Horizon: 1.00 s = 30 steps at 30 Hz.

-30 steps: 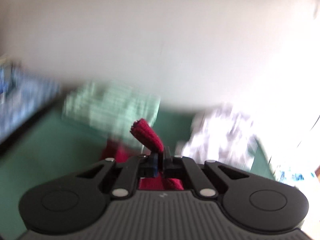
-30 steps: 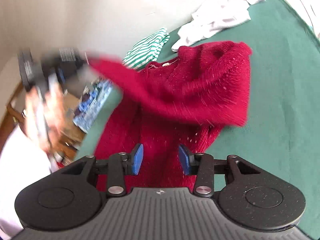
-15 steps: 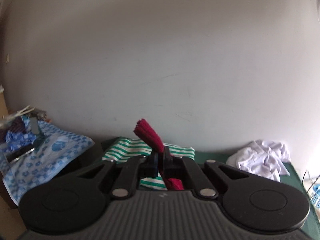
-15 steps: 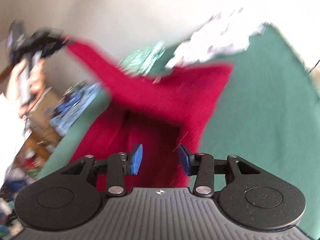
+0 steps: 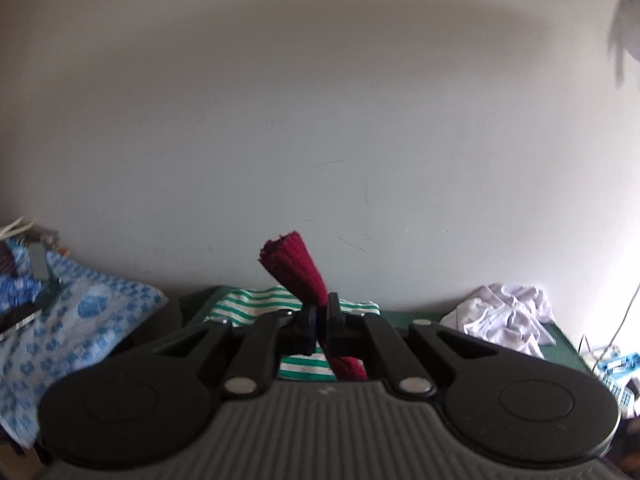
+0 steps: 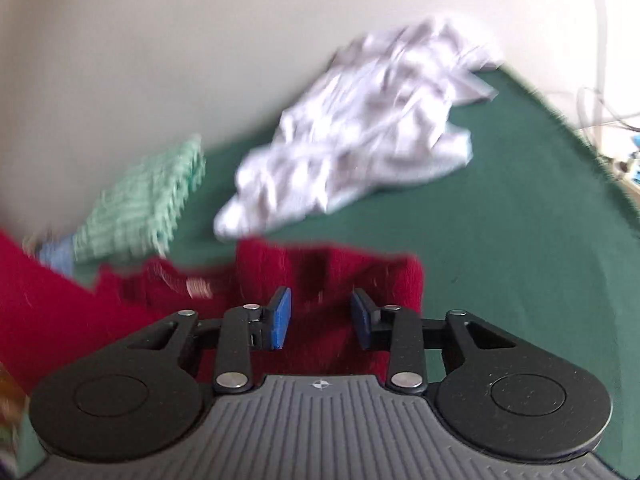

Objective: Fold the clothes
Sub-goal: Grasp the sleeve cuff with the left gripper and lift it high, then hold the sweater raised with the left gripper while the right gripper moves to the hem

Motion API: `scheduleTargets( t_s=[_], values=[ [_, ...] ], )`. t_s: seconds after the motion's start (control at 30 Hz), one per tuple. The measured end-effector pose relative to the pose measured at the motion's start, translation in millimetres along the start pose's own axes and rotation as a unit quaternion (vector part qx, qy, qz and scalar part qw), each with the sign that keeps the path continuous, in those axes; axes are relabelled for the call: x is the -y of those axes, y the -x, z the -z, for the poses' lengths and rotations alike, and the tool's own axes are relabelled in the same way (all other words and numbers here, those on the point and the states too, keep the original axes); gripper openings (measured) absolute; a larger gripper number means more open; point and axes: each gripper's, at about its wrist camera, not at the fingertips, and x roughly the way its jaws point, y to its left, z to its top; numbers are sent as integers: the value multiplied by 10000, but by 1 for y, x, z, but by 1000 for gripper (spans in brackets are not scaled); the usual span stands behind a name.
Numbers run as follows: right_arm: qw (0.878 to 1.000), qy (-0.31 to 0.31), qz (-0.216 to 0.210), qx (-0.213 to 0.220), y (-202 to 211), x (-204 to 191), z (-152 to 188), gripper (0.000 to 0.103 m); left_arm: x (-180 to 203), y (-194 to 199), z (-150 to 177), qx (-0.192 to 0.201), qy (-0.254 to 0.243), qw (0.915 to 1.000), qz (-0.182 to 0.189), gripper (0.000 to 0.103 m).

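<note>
Sweater (image 6: 328, 280), red knit, spread over green table cover (image 6: 500, 208), one ribbed end lifted clear and pinched in left gripper (image 5: 320, 320), jaws clamped tight on the cloth, cuff fanning out above them against pale wall (image 5: 320, 100). Right gripper (image 6: 320, 320) low over the sweater's body near its far edge, blue pads (image 6: 280, 318) partly apart and closing, red knit showing in the gap behind them, no pinch visible yet. Likely step: carrying a sleeve across for a fold while lining up a second hold on the body. Next move, by judgement: settling the right pads onto an edge or corner before drawing the sleeve flat. Farther out, green-striped garment (image 6: 148, 208) by the wall, crumpled white garment (image 6: 360, 140) beyond, blue patterned cloth (image 5: 80, 320) off the table's left end.
</note>
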Motion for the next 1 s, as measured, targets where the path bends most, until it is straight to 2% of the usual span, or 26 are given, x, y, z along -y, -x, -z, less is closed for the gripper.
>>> scheduleTargets(
  t_s=[0.07, 0.13, 0.23, 0.37, 0.47, 0.57, 0.7, 0.8, 0.83, 0.9, 0.93, 0.97, 1.0],
  values=[
    [9996, -237, -155, 83, 34, 3, 10, 42, -3, -2, 3, -45, -96, 9999, 119, 0],
    [9998, -133, -140, -14, 71, 5, 33, 43, -7, -9, 6, -155, -8, 9995, 283, 0],
    [9990, 161, 66, -423, 129, 14, 85, 43, -10, -18, 9, -193, 31, 9988, 457, 0],
    [9937, 22, 550, -974, 194, 17, 161, 40, -17, -38, 10, -303, 7, 9980, 559, 0],
    [9893, -156, 570, -1334, 223, 8, 207, 40, -17, -46, 16, -453, -95, 9979, 453, 0],
    [9864, -303, 233, -1596, 242, -5, 241, 41, -16, -47, 22, -577, -184, 9975, 359, 0],
    [9878, -477, 100, -1482, 245, -8, 267, 43, -9, -41, 23, -709, -280, 9968, 240, 0],
    [9903, -682, -29, -1209, 247, -2, 273, 43, 1, -30, 19, -783, -271, 9964, 178, 0],
    [9909, -700, -43, -1147, 248, 0, 274, 42, 4, -27, 17, -776, -279, 9965, 157, 0],
    [9923, -551, 56, -1105, 247, -2, 275, 29, 11, -20, 12, -729, -294, 9968, 115, 0],
    [9928, -456, 126, -1098, 245, -3, 275, 16, 14, -17, 9, -713, -287, 9970, 92, 0],
    [9933, -352, 184, -1088, 244, -3, 273, 9, 18, -15, 6, -704, -279, 9971, 65, 0],
    [9937, -246, 227, -1070, 243, -4, 271, 8, 21, -13, 3, -691, -283, 9972, 42, 0]
  ],
)
